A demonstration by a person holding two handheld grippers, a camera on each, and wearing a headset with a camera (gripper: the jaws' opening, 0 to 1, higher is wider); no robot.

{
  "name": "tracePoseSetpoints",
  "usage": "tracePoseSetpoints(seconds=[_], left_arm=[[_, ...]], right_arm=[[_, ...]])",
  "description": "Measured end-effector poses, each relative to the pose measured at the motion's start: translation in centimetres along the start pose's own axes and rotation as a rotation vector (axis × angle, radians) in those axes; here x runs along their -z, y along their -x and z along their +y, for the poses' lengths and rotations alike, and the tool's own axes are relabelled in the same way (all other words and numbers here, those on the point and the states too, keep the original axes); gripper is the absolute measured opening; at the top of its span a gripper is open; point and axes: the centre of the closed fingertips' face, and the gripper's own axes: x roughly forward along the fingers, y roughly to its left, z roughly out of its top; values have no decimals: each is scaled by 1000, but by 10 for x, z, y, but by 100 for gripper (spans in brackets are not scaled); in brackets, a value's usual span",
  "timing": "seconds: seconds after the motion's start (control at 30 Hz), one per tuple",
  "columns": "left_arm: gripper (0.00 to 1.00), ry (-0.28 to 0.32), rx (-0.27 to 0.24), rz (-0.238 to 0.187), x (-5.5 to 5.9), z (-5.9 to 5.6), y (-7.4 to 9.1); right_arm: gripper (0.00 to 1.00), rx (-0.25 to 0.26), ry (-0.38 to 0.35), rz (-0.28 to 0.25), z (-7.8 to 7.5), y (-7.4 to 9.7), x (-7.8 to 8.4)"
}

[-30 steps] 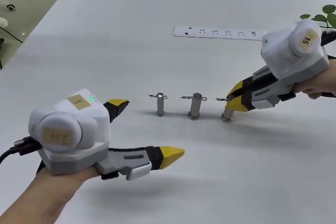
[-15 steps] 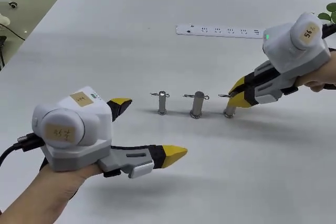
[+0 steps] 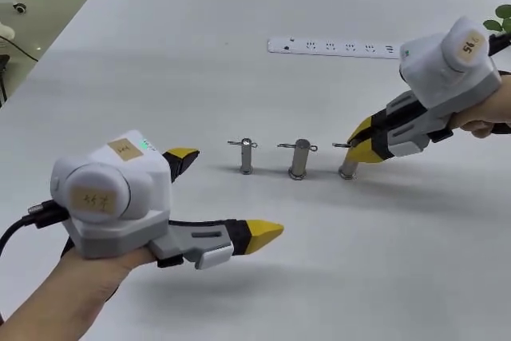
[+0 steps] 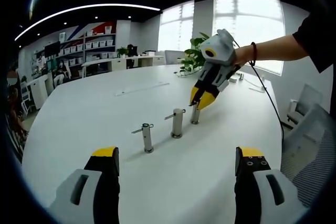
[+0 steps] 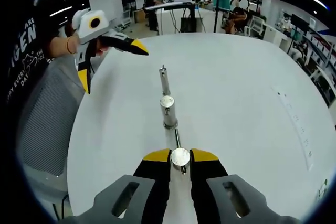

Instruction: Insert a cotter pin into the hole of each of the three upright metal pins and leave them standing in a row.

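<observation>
Cotter pins of thin wire (image 3: pixel 284 147) cross the tops of three upright silver metal pins (image 3: pixel 299 160), rowed on the white table (image 3: pixel 239 53) in the head view. The right gripper (image 3: pixel 359 148) meets the rightmost pin (image 3: pixel 347 170) from its right, nearer than the left gripper (image 3: pixel 225 193). Left gripper view: jaws gape empty, row ahead. Right gripper view: jaws clasp that pin's head, row running straight away.

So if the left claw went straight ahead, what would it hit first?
Probably the nearest metal pin, which stands ahead between the open left claw tips in its own view. Depth is unclear, so it might slip past.
</observation>
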Motion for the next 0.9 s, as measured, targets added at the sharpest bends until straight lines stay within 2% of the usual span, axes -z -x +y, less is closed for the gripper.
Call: tracePoseSetpoints(seconds=[0.23, 0.37, 0.47, 0.6, 0.63, 0.8, 0.87, 0.9], left_arm=[[91, 1, 2, 6, 1, -1, 0], [91, -1, 3, 11, 2, -1, -1], [92, -5, 2, 12, 3, -1, -1], [93, 5, -8, 1, 1, 0, -1], [93, 9, -10, -2, 0, 1, -1], [94, 24, -22, -18, -3, 3, 1], [95, 28, -29, -22, -4, 4, 1], [95, 37, -36, -32, -6, 5, 2]], right_arm=[[9, -7, 1, -9, 4, -1, -2], [11, 11, 32, 24, 4, -5, 4], [19, 21, 18, -3, 5, -5, 1], [21, 42, -2, -18, 7, 0, -2], [21, 48, -15, -28, 8, 2, -4], [32, 126, -180, -112, 7, 12, -13], [39, 136, -208, -144, 11, 15, -17], [41, 161, -234, -165, 13, 18, -18]])
